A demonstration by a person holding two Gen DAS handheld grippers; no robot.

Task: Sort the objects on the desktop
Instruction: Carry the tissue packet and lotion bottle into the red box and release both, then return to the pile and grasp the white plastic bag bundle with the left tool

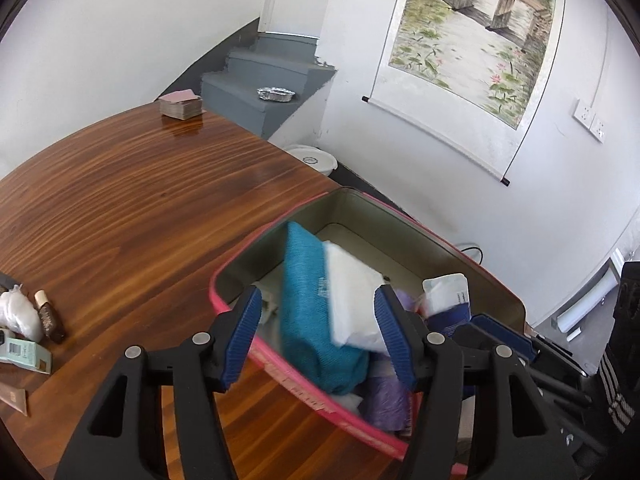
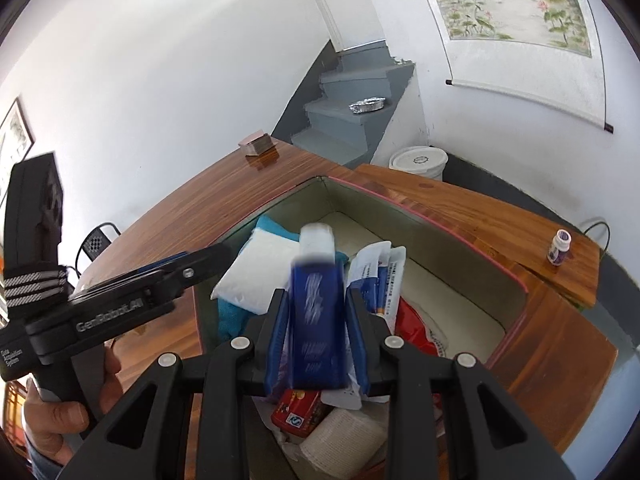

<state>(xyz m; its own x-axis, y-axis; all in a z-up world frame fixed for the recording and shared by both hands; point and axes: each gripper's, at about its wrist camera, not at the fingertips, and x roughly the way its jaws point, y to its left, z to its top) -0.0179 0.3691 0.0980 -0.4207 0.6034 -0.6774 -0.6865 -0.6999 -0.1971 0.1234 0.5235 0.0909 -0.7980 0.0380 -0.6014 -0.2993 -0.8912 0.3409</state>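
My right gripper [image 2: 316, 336] is clamped on a blue tube with a white cap [image 2: 314, 304], its print too blurred to read, held above the pink-rimmed box [image 2: 472, 236]. My left gripper [image 1: 316, 340], marked "GenRobot.AI" on its side in the right wrist view, stands wide apart over the same box, a teal cloth [image 1: 308, 304] and white packet [image 1: 352, 300] between its pads but unpressed. Farther off, a card stack [image 1: 180, 106] sits on the wooden table [image 1: 120, 200].
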